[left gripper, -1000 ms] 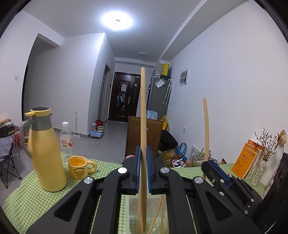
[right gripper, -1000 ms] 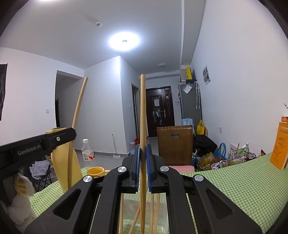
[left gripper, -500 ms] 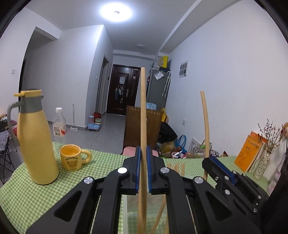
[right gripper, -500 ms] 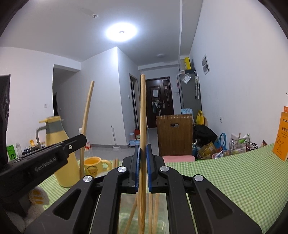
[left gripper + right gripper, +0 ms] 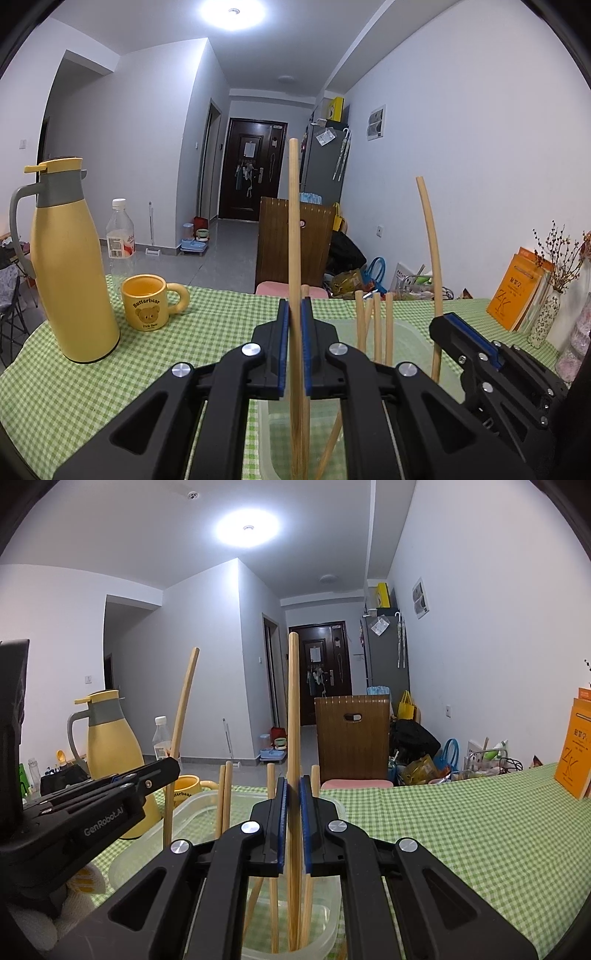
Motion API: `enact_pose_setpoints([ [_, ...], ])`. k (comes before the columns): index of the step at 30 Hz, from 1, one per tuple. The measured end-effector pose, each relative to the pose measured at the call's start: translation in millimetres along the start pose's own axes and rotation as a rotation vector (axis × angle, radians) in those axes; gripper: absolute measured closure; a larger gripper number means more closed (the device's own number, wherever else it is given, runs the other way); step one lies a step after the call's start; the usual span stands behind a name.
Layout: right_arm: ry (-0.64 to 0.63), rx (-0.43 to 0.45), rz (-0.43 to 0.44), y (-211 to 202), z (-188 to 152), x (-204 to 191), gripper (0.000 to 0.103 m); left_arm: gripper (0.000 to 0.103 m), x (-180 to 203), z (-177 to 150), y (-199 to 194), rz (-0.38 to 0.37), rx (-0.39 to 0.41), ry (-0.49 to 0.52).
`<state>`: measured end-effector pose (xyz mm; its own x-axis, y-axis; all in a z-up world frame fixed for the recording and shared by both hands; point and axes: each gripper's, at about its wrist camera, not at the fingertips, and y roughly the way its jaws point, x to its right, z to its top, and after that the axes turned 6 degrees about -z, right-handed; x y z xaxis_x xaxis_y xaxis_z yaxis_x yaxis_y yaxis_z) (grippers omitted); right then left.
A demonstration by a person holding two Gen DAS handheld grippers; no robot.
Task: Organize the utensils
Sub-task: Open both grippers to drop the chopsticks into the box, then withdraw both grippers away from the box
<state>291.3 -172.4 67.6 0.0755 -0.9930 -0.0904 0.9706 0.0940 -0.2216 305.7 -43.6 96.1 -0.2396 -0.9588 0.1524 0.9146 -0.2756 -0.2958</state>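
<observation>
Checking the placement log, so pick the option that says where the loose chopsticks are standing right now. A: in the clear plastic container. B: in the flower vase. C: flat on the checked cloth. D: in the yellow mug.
A: the loose chopsticks stand upright inside the clear plastic container.

Left wrist view: low over the checked tablecloth, close behind its own gripper, facing the hallway door. Right wrist view: alongside to the right, same heading. Shared: clear tub, standing chopsticks, yellow flask, mug, brown chair, orange book.
</observation>
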Motion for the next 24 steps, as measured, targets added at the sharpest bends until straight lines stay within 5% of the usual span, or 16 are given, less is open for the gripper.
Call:
enact_pose_setpoints([
  [8,-0.014,-0.052,0.007,-7.3,-7.4,5.8,0.093,0.093,-5.1,-5.7,-13.4,-0.008,-0.026,-0.005],
  [9,-0.017,-0.057,0.005,-10.3,-7.8,6.9,0.077,0.086,-6.9,-6.6,-16.9,-0.005,-0.025,-0.003],
  [10,-0.016,-0.059,0.003,-14.0,-8.1,8.5,0.042,0.063,-7.3,-6.8,-22.2,-0.002,-0.02,-0.005],
  [11,-0.015,-0.056,0.004,-17.6,-7.6,9.4,0.028,0.044,-8.8,-6.7,-26.9,0.002,-0.012,-0.008],
  [12,-0.015,-0.049,0.006,-22.0,-8.3,11.3,0.02,0.039,-12.4,-6.6,-33.9,0.007,0.0,-0.017],
  [16,-0.009,-0.04,-0.044,-35.5,-10.3,19.2,0.008,0.006,-20.8,-6.3,-55.6,0.009,0.023,-0.031],
  [24,0.032,-0.032,-0.113,-55.6,-16.2,31.3,0.008,0.007,-23.7,-14.9,-93.9,0.048,0.061,-0.042],
])
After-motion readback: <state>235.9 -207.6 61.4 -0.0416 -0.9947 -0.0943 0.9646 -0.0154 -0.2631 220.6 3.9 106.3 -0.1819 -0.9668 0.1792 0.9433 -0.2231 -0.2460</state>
